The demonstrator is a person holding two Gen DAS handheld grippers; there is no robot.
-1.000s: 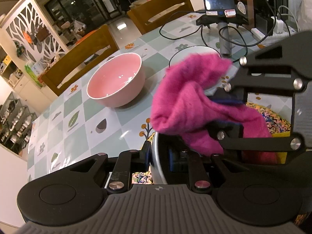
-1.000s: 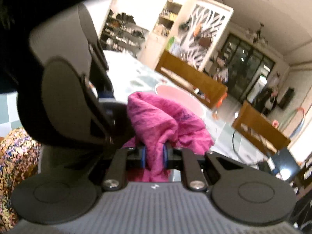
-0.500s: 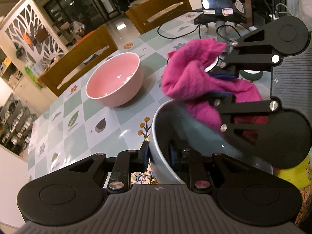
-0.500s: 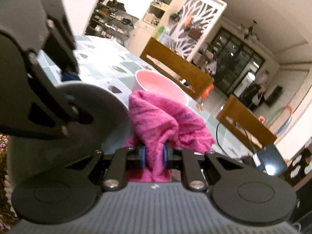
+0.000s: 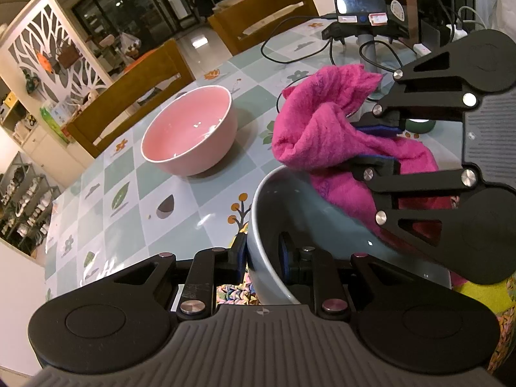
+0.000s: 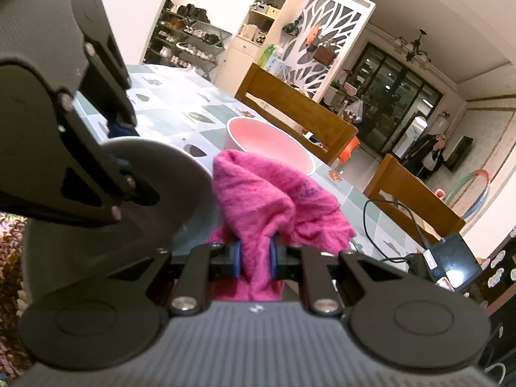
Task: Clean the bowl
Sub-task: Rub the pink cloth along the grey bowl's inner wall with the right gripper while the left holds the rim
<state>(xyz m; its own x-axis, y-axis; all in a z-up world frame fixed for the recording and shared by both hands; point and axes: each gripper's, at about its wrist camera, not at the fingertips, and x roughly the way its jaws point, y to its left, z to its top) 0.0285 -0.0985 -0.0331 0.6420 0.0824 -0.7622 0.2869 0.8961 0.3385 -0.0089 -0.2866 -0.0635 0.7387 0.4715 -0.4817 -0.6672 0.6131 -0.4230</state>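
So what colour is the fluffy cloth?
Bright pink, almost magenta. The fuzzy cloth shows best in the left wrist view, pinched by the right gripper.

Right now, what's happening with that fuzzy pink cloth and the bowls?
A person is cleaning with two handheld grippers. The left gripper pinches the rim of a grey bowl, its jaws shut on it. The right gripper grips a pink cloth at that bowl's far rim. A pink bowl sits untouched on the table.
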